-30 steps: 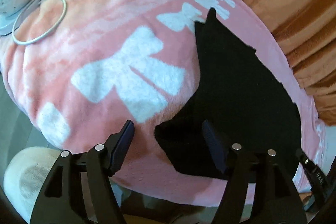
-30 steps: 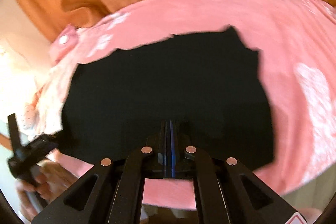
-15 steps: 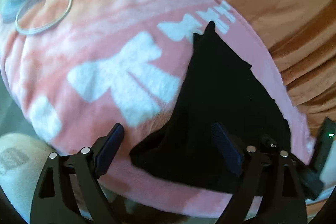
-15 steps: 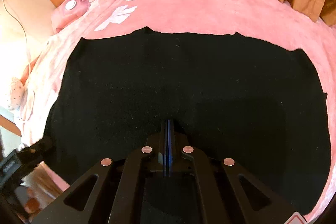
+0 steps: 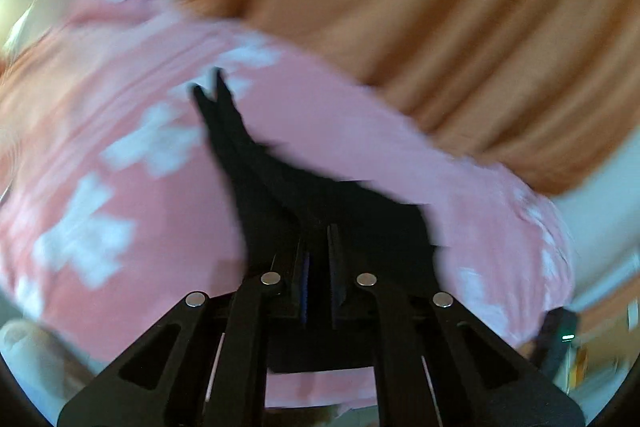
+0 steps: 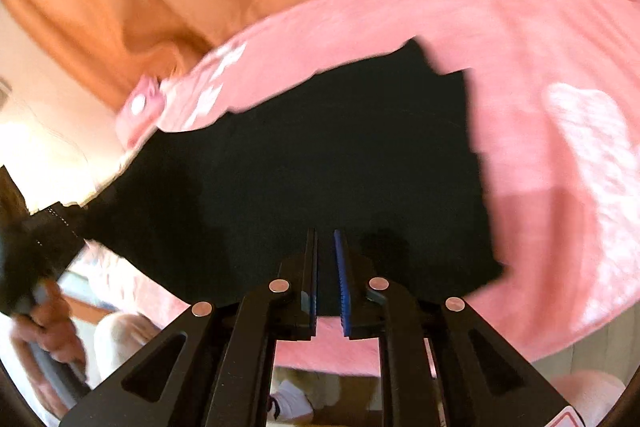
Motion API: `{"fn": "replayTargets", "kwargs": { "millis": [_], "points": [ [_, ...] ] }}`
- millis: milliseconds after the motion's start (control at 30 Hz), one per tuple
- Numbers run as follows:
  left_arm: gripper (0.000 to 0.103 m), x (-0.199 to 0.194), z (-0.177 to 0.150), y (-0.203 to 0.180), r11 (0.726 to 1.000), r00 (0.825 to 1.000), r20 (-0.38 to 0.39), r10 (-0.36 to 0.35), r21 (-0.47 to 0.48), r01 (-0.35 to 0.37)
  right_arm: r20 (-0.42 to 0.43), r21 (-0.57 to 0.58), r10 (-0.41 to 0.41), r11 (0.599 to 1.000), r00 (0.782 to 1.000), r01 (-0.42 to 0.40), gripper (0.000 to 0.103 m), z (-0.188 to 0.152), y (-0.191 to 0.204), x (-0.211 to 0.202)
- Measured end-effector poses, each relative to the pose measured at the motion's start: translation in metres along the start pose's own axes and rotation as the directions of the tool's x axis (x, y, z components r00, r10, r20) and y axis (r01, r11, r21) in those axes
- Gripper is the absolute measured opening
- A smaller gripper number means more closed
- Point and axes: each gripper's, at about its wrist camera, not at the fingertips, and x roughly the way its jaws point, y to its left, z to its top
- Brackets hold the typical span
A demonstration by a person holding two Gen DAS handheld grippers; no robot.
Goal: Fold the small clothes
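Your left claw (image 5: 318, 259) is clenched on the near edge of the black garment (image 5: 280, 187); its jaws have just been closing and dark cloth sits between the pads. In the left wrist view the garment runs up and away from the fingers in a long narrow fold, ending in two points over the pink blanket (image 5: 120, 207) with white bows, and the orange curtain (image 5: 440, 27) hangs behind. The picture is smeared, so finer detail is lost

In the right wrist view your right claw (image 6: 326, 267) shows a narrow gap between the blue pads, jaws having just been opening. The garment (image 6: 320, 155) lies spread on the blanket (image 6: 560, 47) under and beyond the fingertips, but nothing looks pinched, so I read it as released. Your left hand (image 6: 44, 323) with its claw is at the left edge, tugging a corner outward

You seem to be mid-fold, carrying one edge across. Next, lay that edge squarely over the rest, then smooth it flat. No containers are in sight
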Motion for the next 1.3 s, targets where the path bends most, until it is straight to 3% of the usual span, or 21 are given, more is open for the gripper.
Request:
{"fn": "replayTargets", "kwargs": {
  "millis": [67,133,233,267,333,367,467,567,600,667,767,867,933,1000,1100,1200,1267,1300],
  "points": [
    [0.002,0.01,-0.003,-0.045,0.995,0.997,-0.018,-0.07,0.075,0.071,0.034,0.03,-0.005,1.0,0.999,0.004,0.013,0.002,-0.014,-0.019],
    [0.003,0.039,-0.021,-0.088,0.985,0.993,-0.081,-0.089,0.142,0.1,0.057,0.044,-0.026,0.999,0.998,0.024,0.013,0.004,-0.028,-0.034],
    [0.008,0.101,-0.067,-0.113,0.977,0.971,-0.237,-0.034,0.198,0.083,0.066,0.077,-0.085,0.994,0.994,0.08,0.014,0.002,-0.056,-0.051],
    [0.007,0.117,-0.087,-0.108,0.982,0.955,-0.295,-0.003,0.177,0.058,0.062,0.086,-0.099,0.992,0.993,0.094,0.014,0.001,-0.062,-0.053],
    [0.014,0.119,-0.111,-0.091,0.991,0.942,-0.336,-0.024,0.116,0.066,0.044,0.102,-0.128,0.987,0.991,0.123,0.014,-0.003,-0.076,-0.062],
    [0.022,0.114,-0.12,-0.079,0.993,0.941,-0.337,-0.023,0.098,0.059,0.041,0.1,-0.133,0.987,0.99,0.129,0.015,-0.004,-0.081,-0.065],
    [0.04,0.084,-0.13,-0.044,0.996,0.957,-0.288,0.015,0.092,0.012,0.039,0.077,-0.136,0.988,0.99,0.133,0.029,-0.005,-0.085,-0.067],
    [0.048,0.061,-0.12,-0.012,0.995,0.971,-0.228,0.072,0.078,-0.055,0.023,0.03,-0.08,0.996,0.997,0.08,0.038,0.008,-0.07,-0.054],
    [0.053,0.058,-0.114,-0.005,0.995,0.972,-0.217,0.087,0.07,-0.073,0.012,0.008,-0.048,0.999,0.999,0.048,0.048,0.014,-0.06,-0.044],
    [0.054,0.054,-0.106,0.011,0.991,0.971,-0.198,0.131,0.047,-0.124,-0.023,-0.02,0.009,1.0,1.0,-0.01,0.062,0.023,-0.042,-0.021],
    [0.054,0.066,-0.101,0.026,0.985,0.961,-0.214,0.175,0.04,-0.171,-0.128,0.003,0.059,0.998,0.99,-0.059,0.062,0.029,-0.026,0.03],
    [0.054,0.084,-0.105,0.035,0.975,0.941,-0.255,0.221,0.055,-0.214,-0.177,0.017,0.039,0.999,0.983,-0.037,0.063,0.022,-0.018,0.057],
    [0.054,0.091,-0.109,0.042,0.978,0.935,-0.287,0.207,0.031,-0.207,-0.165,-0.015,0.012,1.0,0.986,-0.014,0.06,0.017,-0.008,0.061],
    [0.054,0.09,-0.111,0.042,0.978,0.937,-0.281,0.21,0.039,-0.207,-0.16,-0.03,0.032,0.999,0.987,-0.037,0.014,0.017,0.001,0.06],
    [0.054,0.084,-0.108,0.037,0.975,0.937,-0.269,0.221,0.058,-0.214,-0.106,-0.055,0.07,0.996,0.992,-0.077,0.01,0.029,0.018,0.043],
    [0.054,0.065,-0.097,0.035,0.98,0.955,-0.223,0.198,0.032,-0.196,0.009,-0.106,0.126,0.987,0.992,-0.125,0.009,0.042,0.033,-0.002],
    [0.055,0.058,-0.093,0.031,0.977,0.957,-0.197,0.214,0.063,-0.206,0.069,-0.123,0.104,0.988,0.992,-0.095,0.009,0.042,0.029,-0.022],
    [0.055,0.06,-0.093,0.029,0.974,0.955,-0.194,0.226,0.082,-0.213,0.066,-0.097,0.054,0.994,0.996,-0.048,0.009,0.04,0.015,-0.019]
  ]
}}
